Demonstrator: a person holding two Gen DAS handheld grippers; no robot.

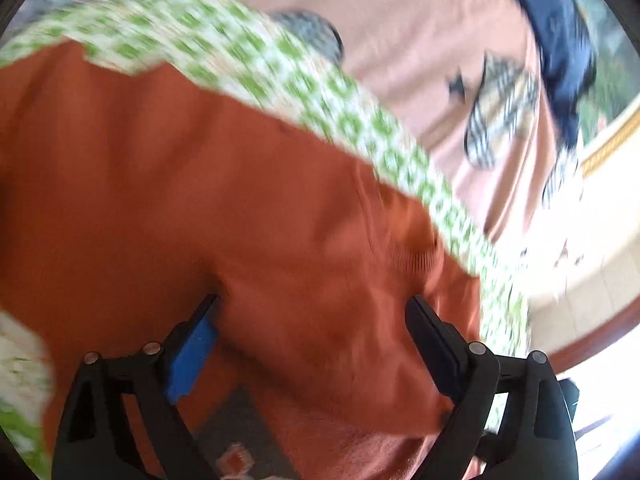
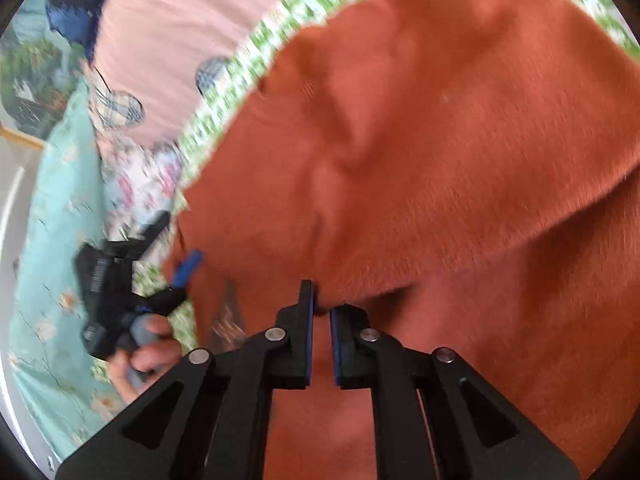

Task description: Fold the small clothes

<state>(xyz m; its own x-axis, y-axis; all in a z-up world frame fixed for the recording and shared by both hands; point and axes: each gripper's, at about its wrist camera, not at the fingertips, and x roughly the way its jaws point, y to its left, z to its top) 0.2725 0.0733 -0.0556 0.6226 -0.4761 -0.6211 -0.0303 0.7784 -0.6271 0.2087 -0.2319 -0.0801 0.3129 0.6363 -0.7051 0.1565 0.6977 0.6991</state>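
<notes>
A rust-orange garment (image 1: 224, 200) lies rumpled on a green-and-white patterned cloth (image 1: 280, 76). My left gripper (image 1: 314, 300) is open, with its jaws wide apart around a fold of the orange fabric at its edge. In the right wrist view the orange garment (image 2: 420, 140) fills most of the frame. My right gripper (image 2: 322, 300) is nearly closed, pinching a raised fold of the orange fabric between its blue pads. The left gripper (image 2: 176, 240) and the hand holding it show at the garment's left edge.
A pink garment with balloon prints (image 1: 420, 40) and a dark blue garment (image 1: 560, 40) lie beyond the green cloth. A teal floral bedsheet (image 2: 60, 220) and a floral cloth (image 2: 140, 176) lie to the left. The bed edge and floor (image 1: 592, 292) are at the right.
</notes>
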